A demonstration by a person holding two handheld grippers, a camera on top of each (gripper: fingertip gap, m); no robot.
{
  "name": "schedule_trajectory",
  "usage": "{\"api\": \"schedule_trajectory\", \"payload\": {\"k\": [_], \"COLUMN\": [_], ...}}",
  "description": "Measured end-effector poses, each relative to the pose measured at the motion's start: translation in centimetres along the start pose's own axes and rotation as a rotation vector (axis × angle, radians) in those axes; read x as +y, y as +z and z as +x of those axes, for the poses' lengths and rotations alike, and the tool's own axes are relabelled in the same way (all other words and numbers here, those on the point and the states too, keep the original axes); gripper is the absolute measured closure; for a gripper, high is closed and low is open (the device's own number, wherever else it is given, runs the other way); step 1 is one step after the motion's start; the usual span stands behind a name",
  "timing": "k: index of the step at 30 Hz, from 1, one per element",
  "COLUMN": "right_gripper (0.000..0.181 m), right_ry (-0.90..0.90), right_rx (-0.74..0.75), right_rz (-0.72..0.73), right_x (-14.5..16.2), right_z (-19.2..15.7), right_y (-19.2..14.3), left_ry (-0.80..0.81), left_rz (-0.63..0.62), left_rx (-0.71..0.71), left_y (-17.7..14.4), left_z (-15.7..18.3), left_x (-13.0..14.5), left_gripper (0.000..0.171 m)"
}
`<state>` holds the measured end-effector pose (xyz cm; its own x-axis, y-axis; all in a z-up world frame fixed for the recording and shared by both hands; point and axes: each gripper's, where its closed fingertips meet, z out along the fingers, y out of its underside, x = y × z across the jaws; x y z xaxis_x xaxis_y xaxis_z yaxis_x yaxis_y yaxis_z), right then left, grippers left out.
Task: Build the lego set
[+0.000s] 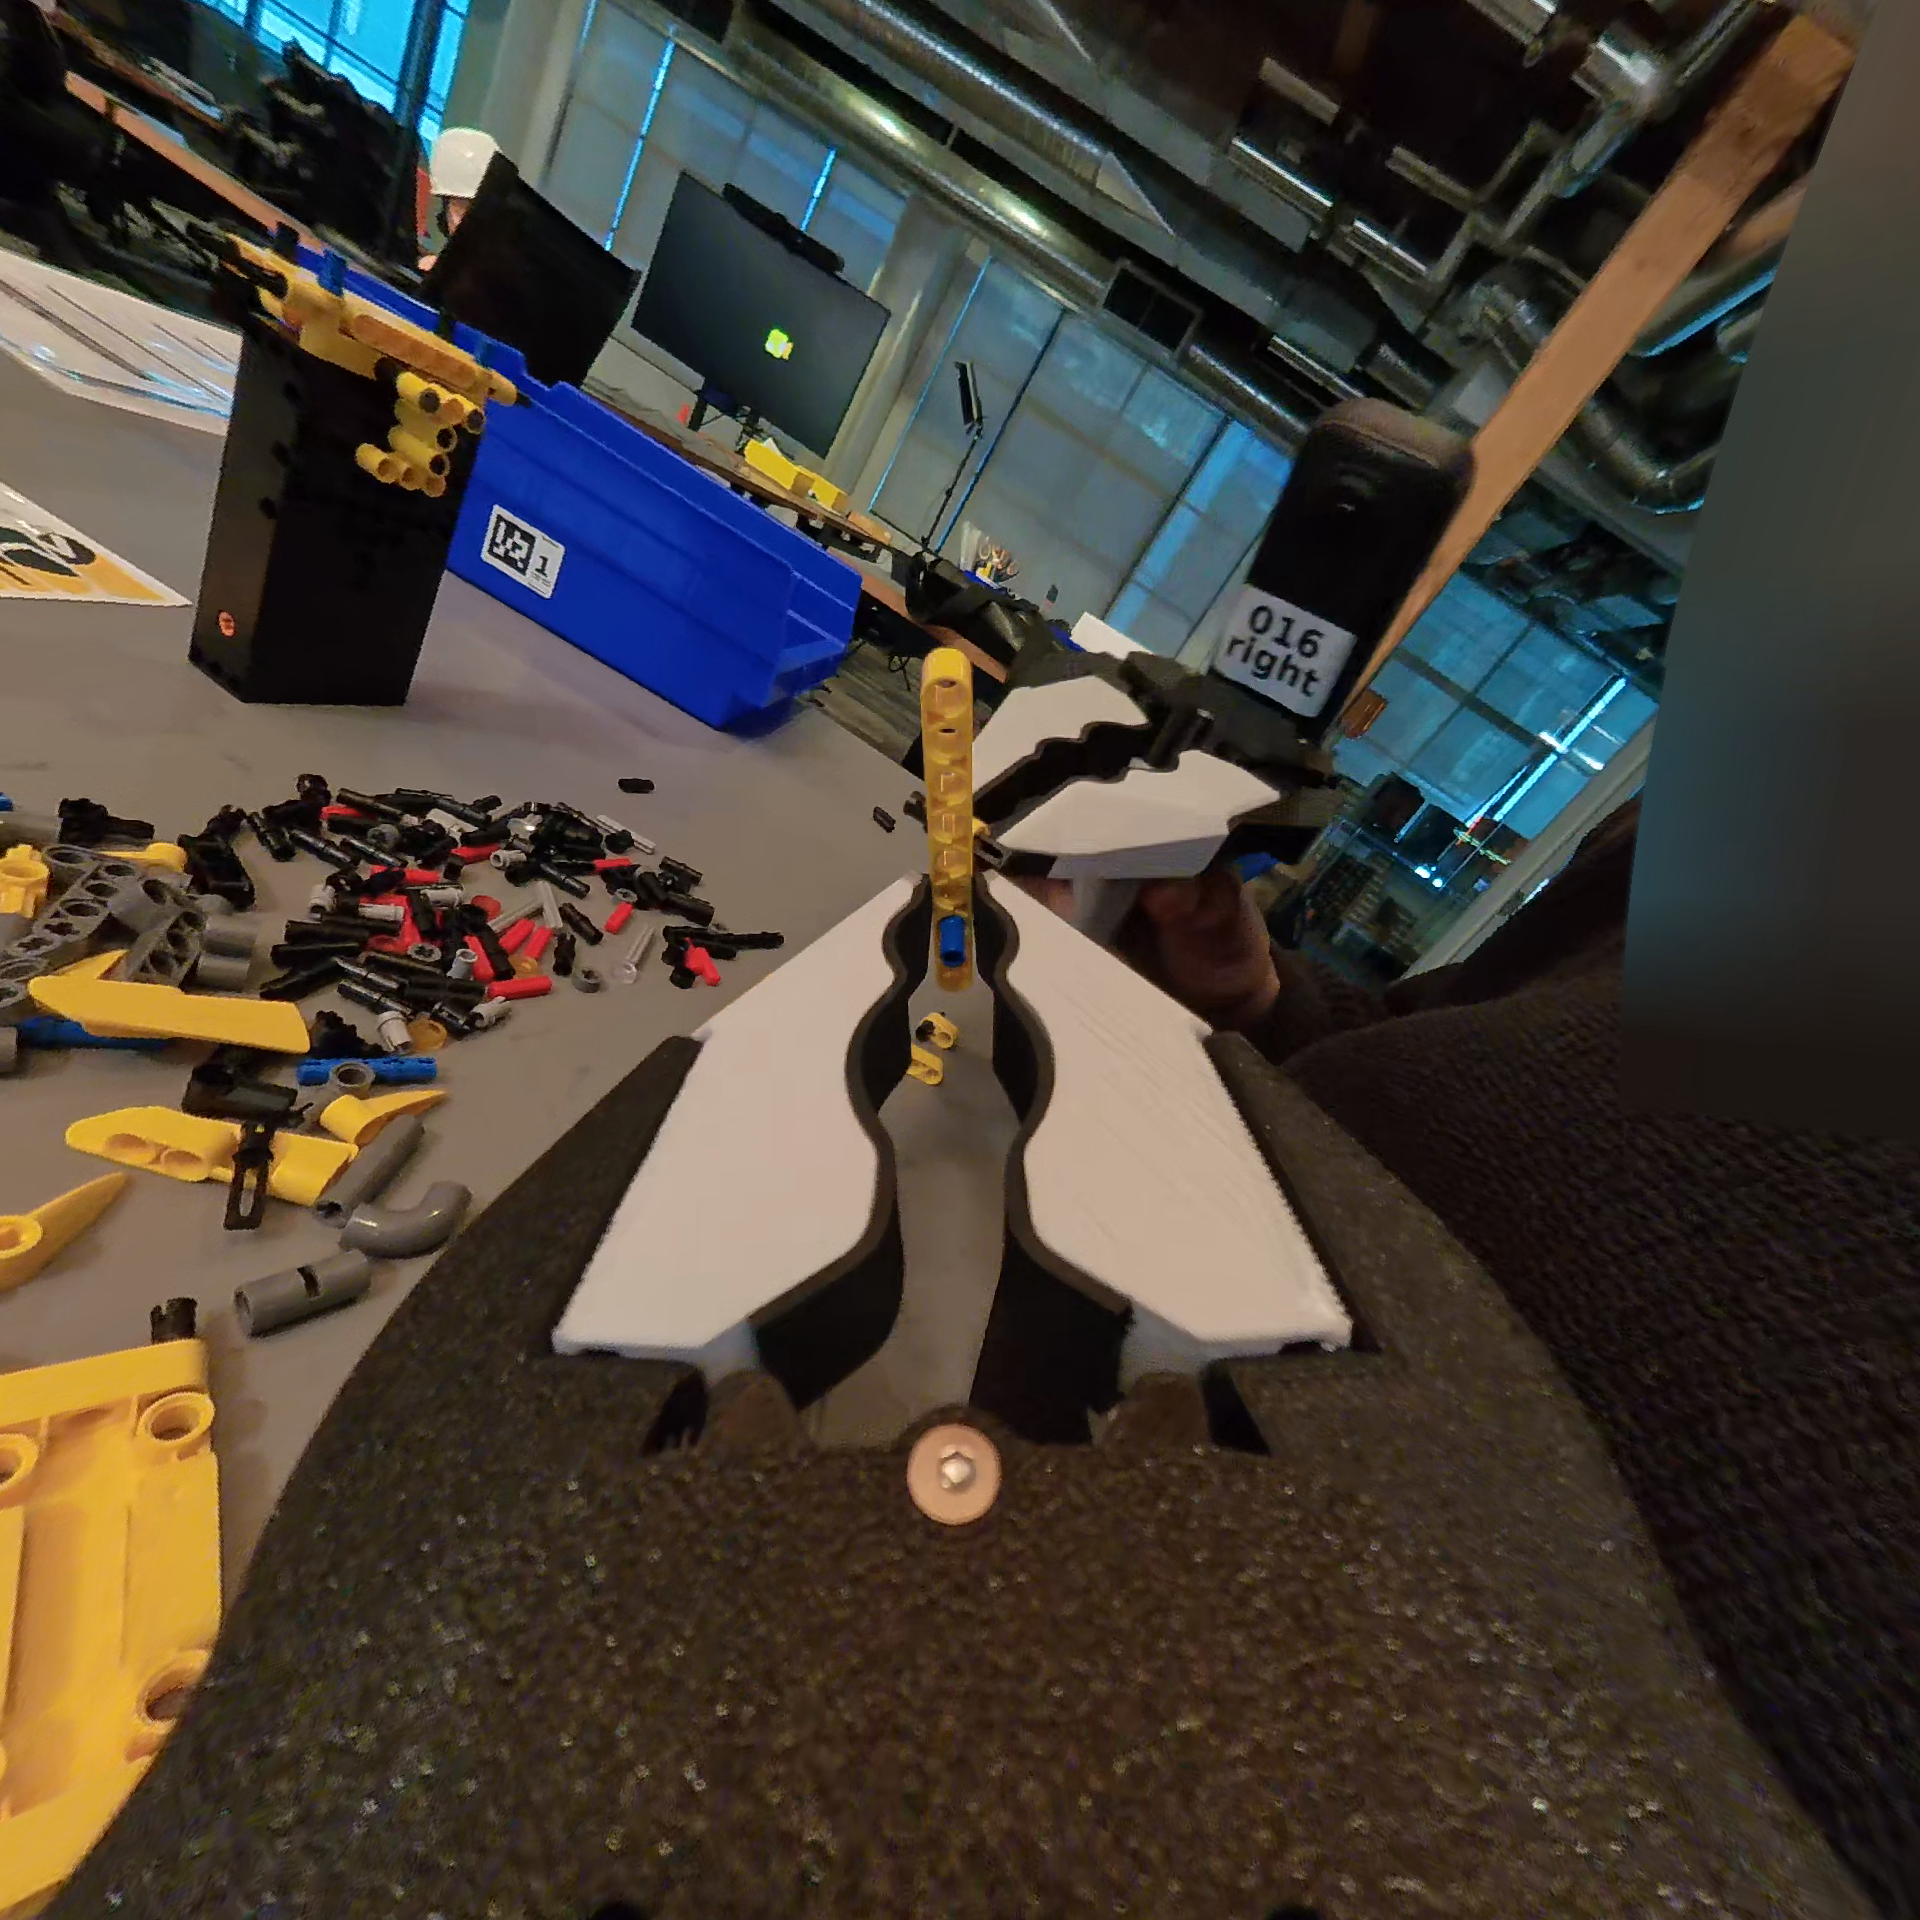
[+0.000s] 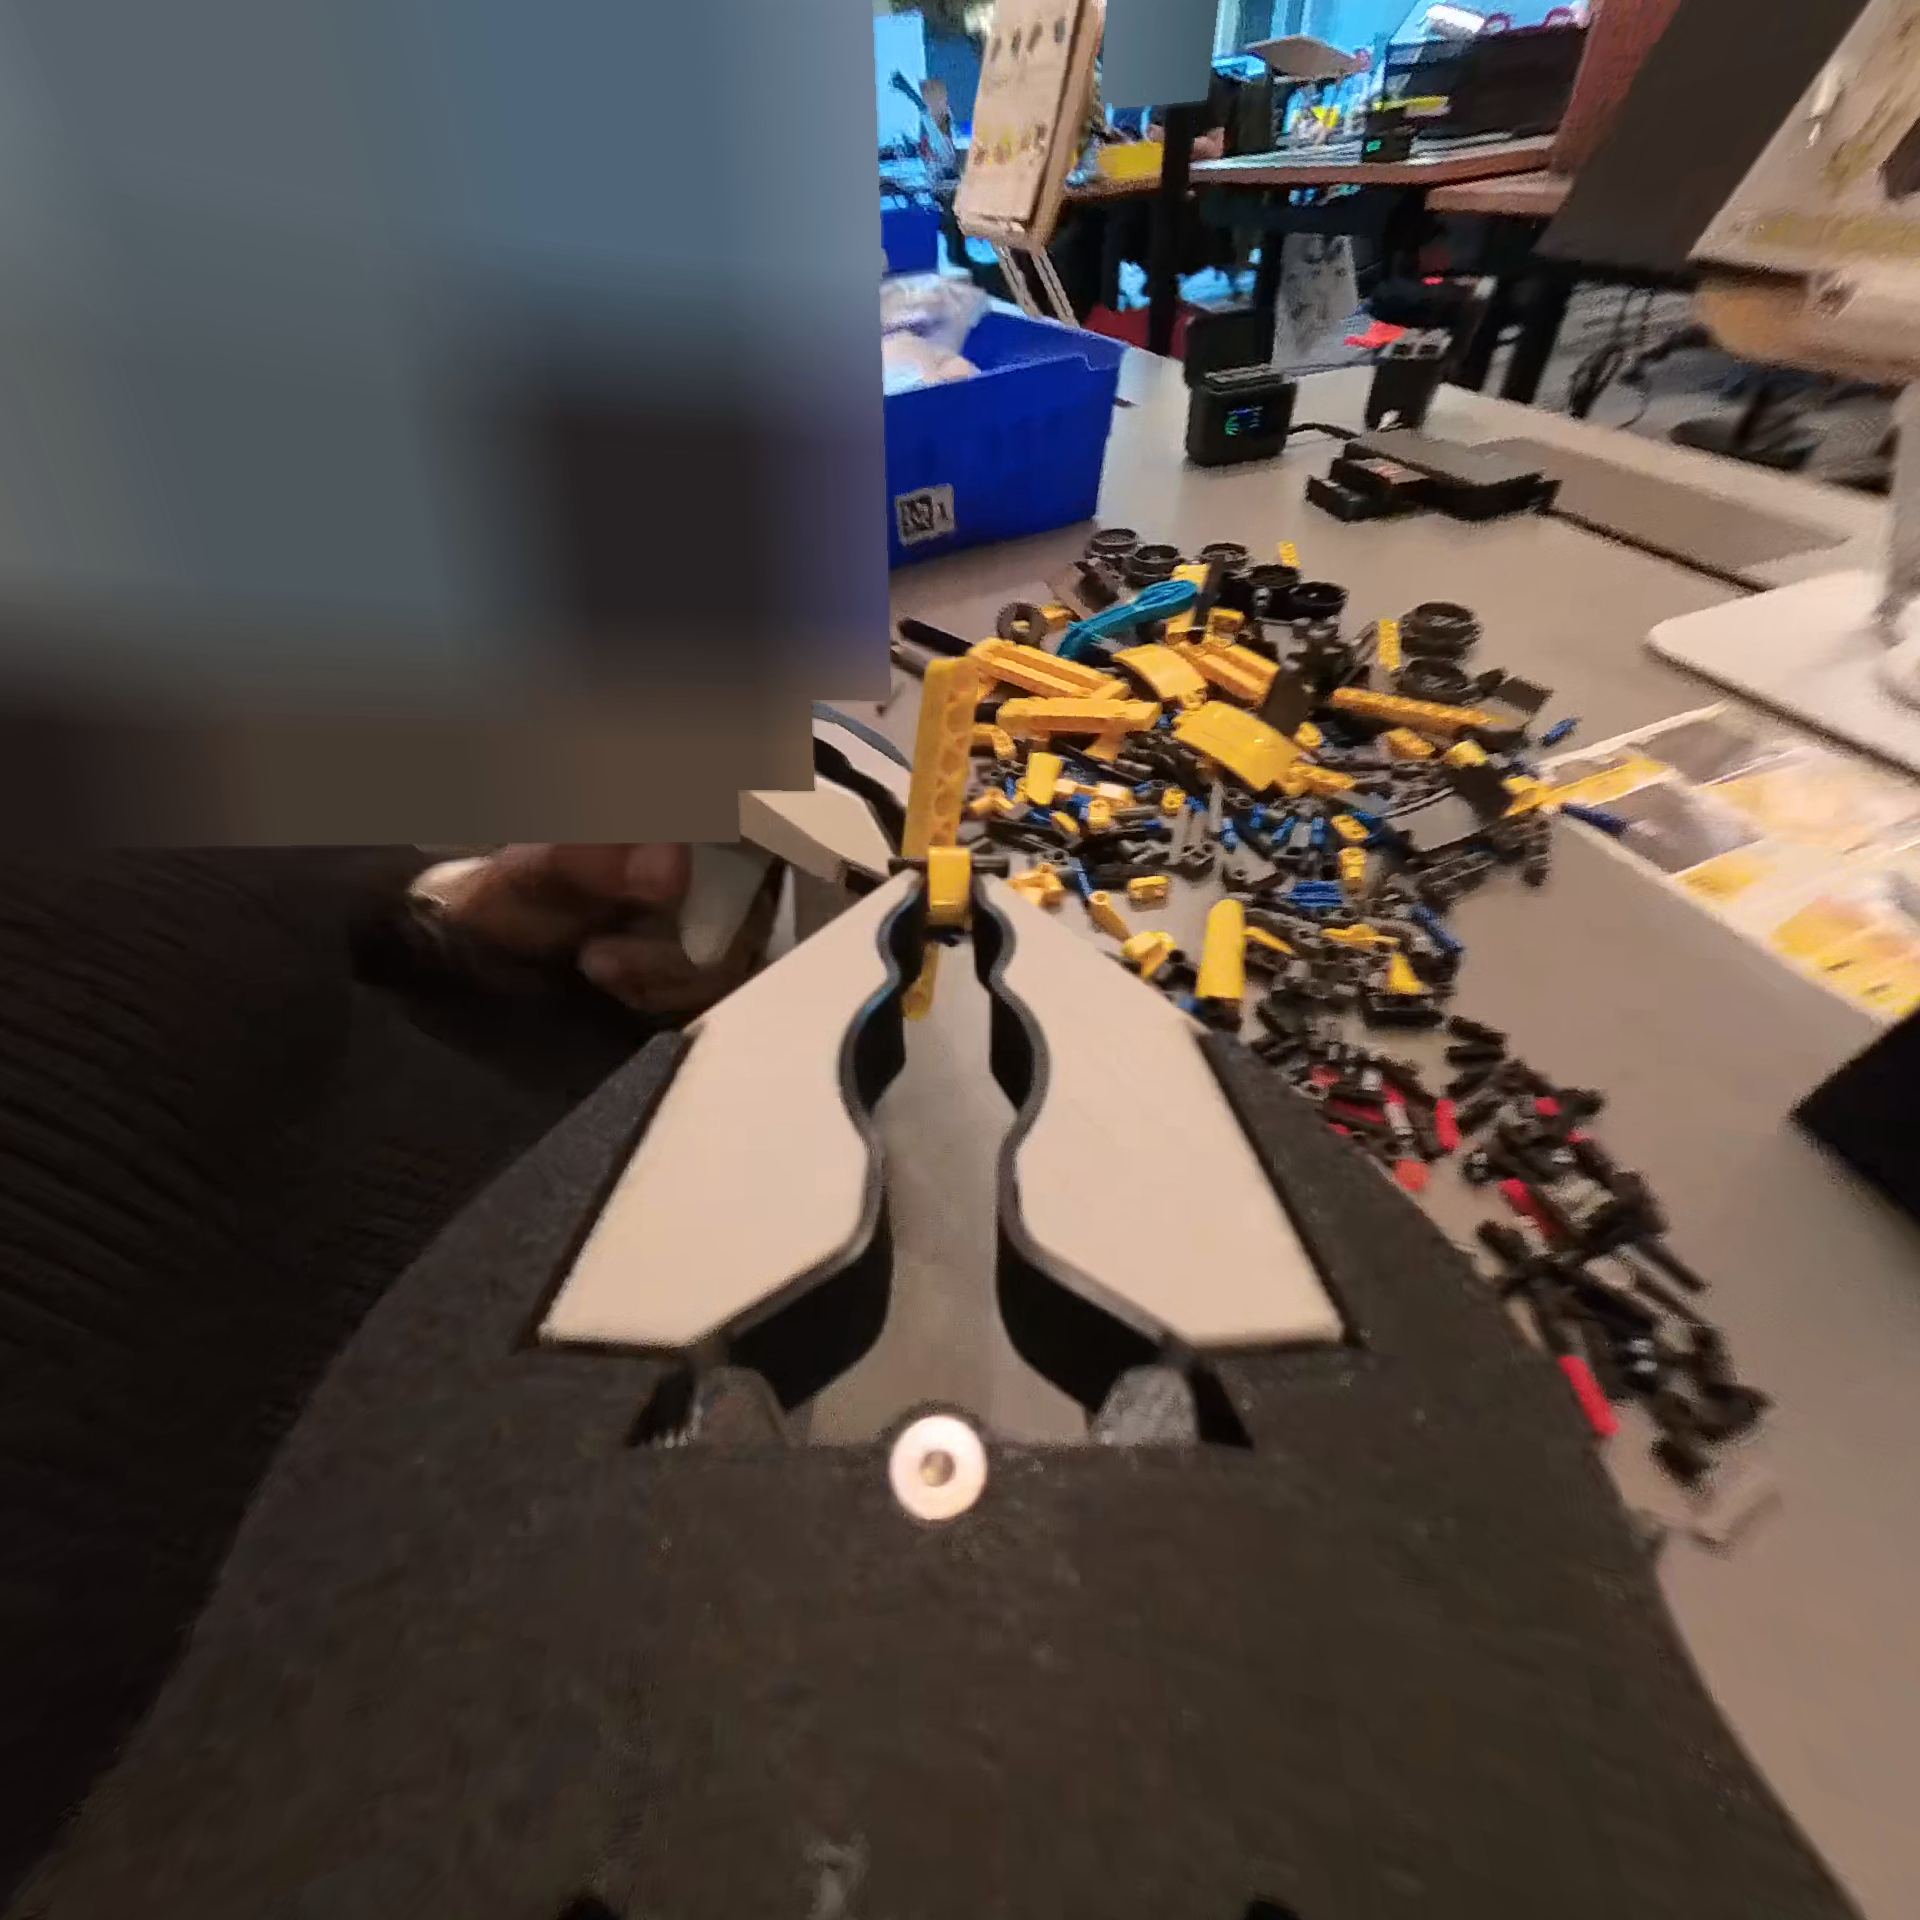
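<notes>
My left gripper [image 1: 951, 906] is shut on the lower end of a long yellow holed beam [image 1: 948, 769], which stands upright above the grey table [image 1: 623, 748]. A blue pin [image 1: 948, 935] sits in the beam between the fingers. My right gripper [image 2: 948, 896] is shut on a small yellow connector [image 2: 948, 881]. A black pin [image 2: 912, 862] on the connector meets the beam [image 2: 940, 758]. In the left wrist view the right gripper [image 1: 1000, 847] comes in from the right and touches the beam. The left gripper [image 2: 847, 821] shows partly behind the beam.
Loose black, red and grey pins [image 1: 468, 904] and yellow panels [image 1: 104, 1558] lie to the left. A black stand with a yellow assembly [image 1: 312, 520] and a blue bin [image 1: 665, 582] stand behind. A heap of yellow, black and blue parts [image 2: 1247, 790] lies ahead.
</notes>
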<state>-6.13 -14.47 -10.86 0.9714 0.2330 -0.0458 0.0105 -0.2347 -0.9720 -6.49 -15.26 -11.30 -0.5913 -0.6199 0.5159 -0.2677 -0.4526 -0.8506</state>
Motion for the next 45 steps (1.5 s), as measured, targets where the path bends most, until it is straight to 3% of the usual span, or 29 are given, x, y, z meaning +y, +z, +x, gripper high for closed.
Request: {"api": "schedule_trajectory", "payload": {"k": [8, 15, 22, 25, 28, 31, 37, 42, 45], "right_gripper": [0.173, 0.172, 0.173, 0.173, 0.173, 0.173, 0.173, 0.173, 0.173], "right_ry": [-0.301, -0.479, -0.121, 0.180, 0.438, 0.485, 0.622, 0.381, 0.379], "right_rx": [0.148, 0.139, 0.023, -0.099, -0.216, -0.216, -0.381, -0.261, -0.290], "right_rz": [-0.118, -0.225, -0.134, -0.255, -0.377, -0.394, -0.281, -0.537, -0.474], "right_x": [0.1, 0.5, 0.8, 3.7, 6.9, 8.4, 6.1, 10.4, 9.2], "right_z": [0.4, 0.6, 1.5, 1.4, 0.3, 0.5, -0.7, -0.9, -1.5], "right_y": [0.2, 0.1, -0.3, -0.8, -0.9, -0.5, -0.1, -0.2, 0.5], "left_ry": [-0.006, 0.029, 0.003, 0.006, 0.037, 0.099, 0.147, 0.187, 0.170], "left_rz": [0.000, -0.024, 0.030, 0.032, -0.055, -0.222, -0.368, -0.472, -0.485], "left_rx": [-0.022, -0.042, -0.037, -0.071, -0.123, -0.188, -0.249, -0.282, -0.256], "left_y": [-0.1, 0.2, -0.3, -0.7, -0.5, -0.3, -0.7, -1.1, -0.9], "left_z": [-0.4, -0.3, -0.5, -1.0, -1.6, -2.3, -3.2, -3.7, -3.5], "left_x": [0.0, 0.4, -0.5, -0.7, 0.3, 2.4, 4.2, 5.5, 6.0], "left_gripper": [0.165, 0.165, 0.165, 0.165, 0.165, 0.165, 0.164, 0.164, 0.164]}}
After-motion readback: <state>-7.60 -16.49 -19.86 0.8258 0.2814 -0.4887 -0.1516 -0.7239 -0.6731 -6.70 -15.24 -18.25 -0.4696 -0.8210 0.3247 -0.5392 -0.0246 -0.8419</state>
